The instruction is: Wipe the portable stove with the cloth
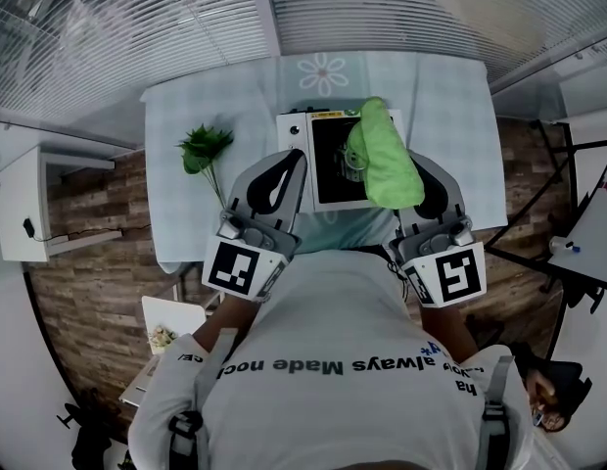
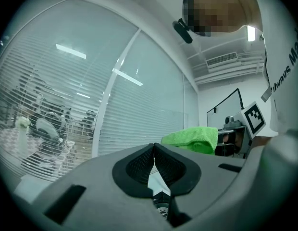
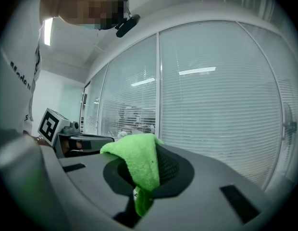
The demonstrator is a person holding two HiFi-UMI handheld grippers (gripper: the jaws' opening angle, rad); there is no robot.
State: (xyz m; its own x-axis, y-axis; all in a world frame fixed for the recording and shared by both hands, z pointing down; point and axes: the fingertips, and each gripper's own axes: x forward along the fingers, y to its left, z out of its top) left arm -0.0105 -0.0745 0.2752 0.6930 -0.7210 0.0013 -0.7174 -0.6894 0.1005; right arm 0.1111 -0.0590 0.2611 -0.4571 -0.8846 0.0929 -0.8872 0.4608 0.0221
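The cloth (image 3: 134,153) is pinched by the right claw (image 3: 145,170) above the portable stove (image 1: 328,174). The left claw (image 2: 154,165) is pressed together, empty. The cloth should be lowered flat and dragged evenly.

Table (image 1: 450,116): plant (image 1: 206,148) blocks the left edge. Portable stove (image 1: 328,169) fills centre-front, with the cloth (image 1: 382,160) over its right side. Right edge and far corners are open for passage.
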